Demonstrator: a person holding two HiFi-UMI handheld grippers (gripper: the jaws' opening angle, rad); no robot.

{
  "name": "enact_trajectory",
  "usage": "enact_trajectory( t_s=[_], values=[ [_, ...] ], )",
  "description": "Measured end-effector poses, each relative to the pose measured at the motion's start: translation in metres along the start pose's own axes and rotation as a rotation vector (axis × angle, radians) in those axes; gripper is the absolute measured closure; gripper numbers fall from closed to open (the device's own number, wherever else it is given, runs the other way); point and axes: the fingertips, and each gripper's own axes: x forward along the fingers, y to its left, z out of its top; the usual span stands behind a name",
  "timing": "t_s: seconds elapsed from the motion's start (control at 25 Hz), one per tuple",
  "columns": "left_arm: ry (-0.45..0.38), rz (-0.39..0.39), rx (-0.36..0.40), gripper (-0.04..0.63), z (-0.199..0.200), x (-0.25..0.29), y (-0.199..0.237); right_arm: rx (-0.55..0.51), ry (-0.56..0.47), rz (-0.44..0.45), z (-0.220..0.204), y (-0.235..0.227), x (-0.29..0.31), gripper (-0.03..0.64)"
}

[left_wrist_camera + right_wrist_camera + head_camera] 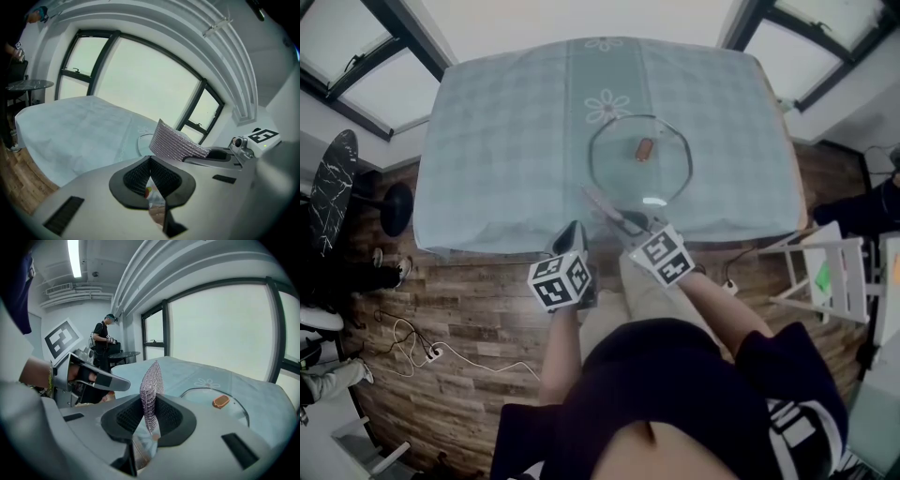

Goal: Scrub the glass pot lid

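Lid (639,159) lies flat with its brown knob (644,148) up, near the middle of the cloth-covered surface (497,141). I have my right gripper (626,223) at the lid's near rim, its fingers pinching a silvery mesh pad (151,380) that stands upright between them; I cannot tell whether the pad touches the glass. My left gripper (572,236) hangs over the surface's near edge, just left of the right one, its fingers pressed together on nothing.
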Motion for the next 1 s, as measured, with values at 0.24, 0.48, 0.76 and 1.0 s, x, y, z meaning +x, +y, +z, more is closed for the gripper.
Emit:
enact_trajectory(
  t_s=[0.24,0.48,0.76,1.0],
  values=[
    [-0.015,-0.003,0.025,0.595,-0.005,-0.016,-0.01,0.05,-0.041,-0.003,0.004,0.017,-0.018,0.54],
    [-0.024,-0.006,0.047,0.595,-0.011,-0.033,-0.02,0.09,-0.066,-0.016,0.003,0.026,-0.033,0.54],
    [-0.035,-0.005,0.055,0.595,-0.02,-0.046,-0.023,0.12,-0.105,-0.012,0.006,0.035,-0.044,0.54],
    [-0.051,0.001,0.051,0.595,-0.021,-0.054,-0.023,0.145,-0.122,-0.011,0.009,0.039,-0.054,0.54]
  ],
)
